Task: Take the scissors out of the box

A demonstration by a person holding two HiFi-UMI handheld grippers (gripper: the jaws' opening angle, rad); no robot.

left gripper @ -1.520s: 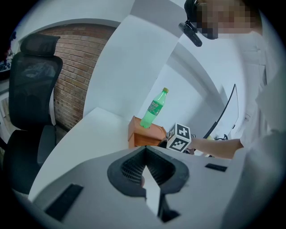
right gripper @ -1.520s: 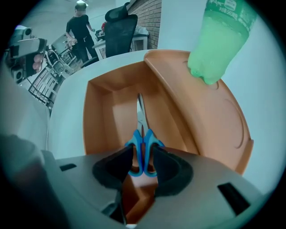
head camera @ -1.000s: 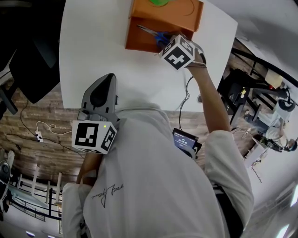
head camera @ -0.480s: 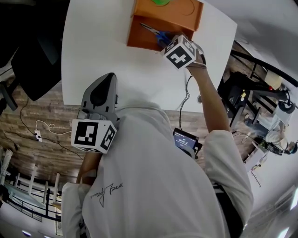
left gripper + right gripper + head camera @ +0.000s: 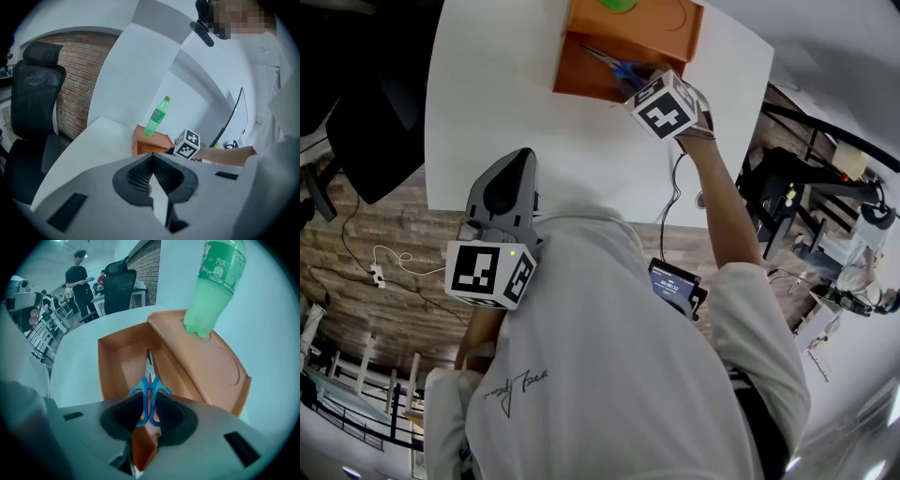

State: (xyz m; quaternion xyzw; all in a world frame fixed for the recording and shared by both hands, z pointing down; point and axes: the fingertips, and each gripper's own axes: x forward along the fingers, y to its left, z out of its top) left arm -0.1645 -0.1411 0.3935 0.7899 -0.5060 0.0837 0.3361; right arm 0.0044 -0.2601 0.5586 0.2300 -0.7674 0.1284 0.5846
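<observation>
Blue-handled scissors [image 5: 614,64] [image 5: 149,394] lie in the open orange box [image 5: 581,82] [image 5: 110,357] at the far side of the white table [image 5: 506,103], blades pointing away from me. My right gripper [image 5: 637,82] [image 5: 149,414] points steeply down into the box's near end. Its jaws stand partly apart with the handle loops between them, and the pads look pressed against the loops. My left gripper [image 5: 514,164] [image 5: 152,157] hangs by the table's near edge, far from the box, jaws together and holding nothing.
A green plastic bottle [image 5: 213,287] [image 5: 156,117] stands on the box's opened lid [image 5: 211,366]. A black office chair [image 5: 37,108] is at the table's left. A cable [image 5: 673,202] hangs off the near edge. People stand in the background of the right gripper view.
</observation>
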